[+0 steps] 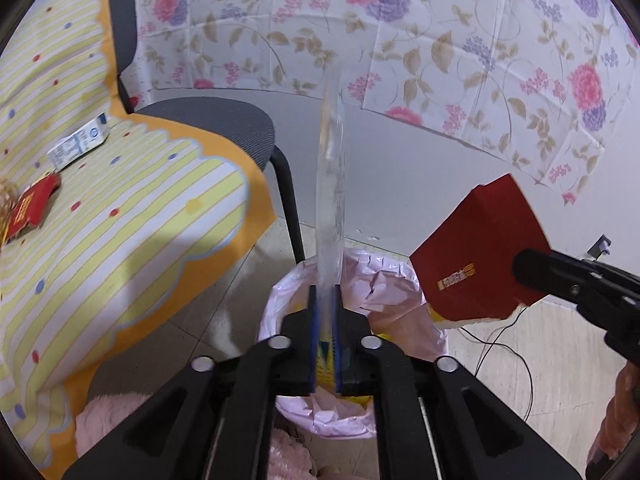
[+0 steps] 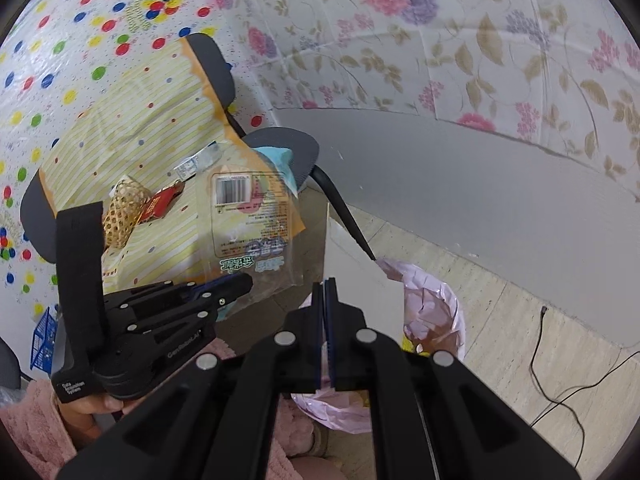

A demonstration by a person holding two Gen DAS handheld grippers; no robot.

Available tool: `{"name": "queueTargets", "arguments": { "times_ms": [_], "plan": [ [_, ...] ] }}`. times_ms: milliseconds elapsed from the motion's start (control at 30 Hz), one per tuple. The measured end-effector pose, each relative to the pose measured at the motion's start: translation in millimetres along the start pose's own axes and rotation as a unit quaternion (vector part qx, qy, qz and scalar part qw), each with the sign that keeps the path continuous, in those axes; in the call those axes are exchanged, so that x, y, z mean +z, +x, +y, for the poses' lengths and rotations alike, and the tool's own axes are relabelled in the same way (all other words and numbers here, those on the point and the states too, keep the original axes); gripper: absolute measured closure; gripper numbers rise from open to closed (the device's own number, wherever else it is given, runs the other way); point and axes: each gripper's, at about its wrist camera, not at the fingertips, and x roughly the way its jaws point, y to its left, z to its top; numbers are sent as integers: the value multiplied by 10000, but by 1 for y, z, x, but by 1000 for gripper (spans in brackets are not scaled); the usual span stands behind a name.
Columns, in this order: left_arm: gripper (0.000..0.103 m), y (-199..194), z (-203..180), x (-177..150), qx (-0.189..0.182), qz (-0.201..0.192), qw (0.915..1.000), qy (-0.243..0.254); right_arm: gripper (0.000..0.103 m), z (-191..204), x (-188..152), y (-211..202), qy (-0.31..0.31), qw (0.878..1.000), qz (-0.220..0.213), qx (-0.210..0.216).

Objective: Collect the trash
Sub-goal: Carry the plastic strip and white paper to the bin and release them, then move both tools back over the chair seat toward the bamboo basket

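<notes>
A clear plastic wrapper point(image 1: 331, 184) stands edge-on between the blue pads of my left gripper point(image 1: 326, 320). The jaws are a little apart and do not press on it. In the right wrist view the same wrapper point(image 2: 248, 220) shows its barcode above the left gripper point(image 2: 240, 284). My right gripper point(image 1: 520, 274) is shut on a flattened red carton point(image 1: 476, 248), whose pale inner face point(image 2: 360, 264) rises from the closed pads of that gripper point(image 2: 327, 320). Below both grippers a bin with a pink liner point(image 1: 384, 280) point(image 2: 440, 284) stands on the floor.
A chair draped in a yellow striped cloth point(image 1: 120, 220) carries a white packet point(image 1: 80, 144), a red packet point(image 1: 32, 208) and a woven basket point(image 2: 124, 208). A black cable point(image 2: 560, 380) lies on the floor by the wall. A pink sleeve point(image 2: 32, 420) is at the lower left.
</notes>
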Motion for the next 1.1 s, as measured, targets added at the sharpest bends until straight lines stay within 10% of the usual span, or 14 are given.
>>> {"name": "queueTargets", "arguments": {
  "times_ms": [133, 333, 567, 1100],
  "plan": [
    [57, 2, 3, 4, 24, 15, 10000, -33, 100, -15, 2, 17, 229, 9996, 136, -47],
    [53, -26, 32, 3, 502, -259, 9978, -352, 70, -14, 9, 5, 159, 9992, -67, -353],
    [53, -63, 67, -8, 1035, -512, 9906, -736, 70, 8, 22, -22, -226, 9954, -677, -631],
    [46, -102, 122, -35, 1662, -546, 9743, -1419, 70, 85, 31, 29, -976, 9951, -166, 83]
  ]
}}
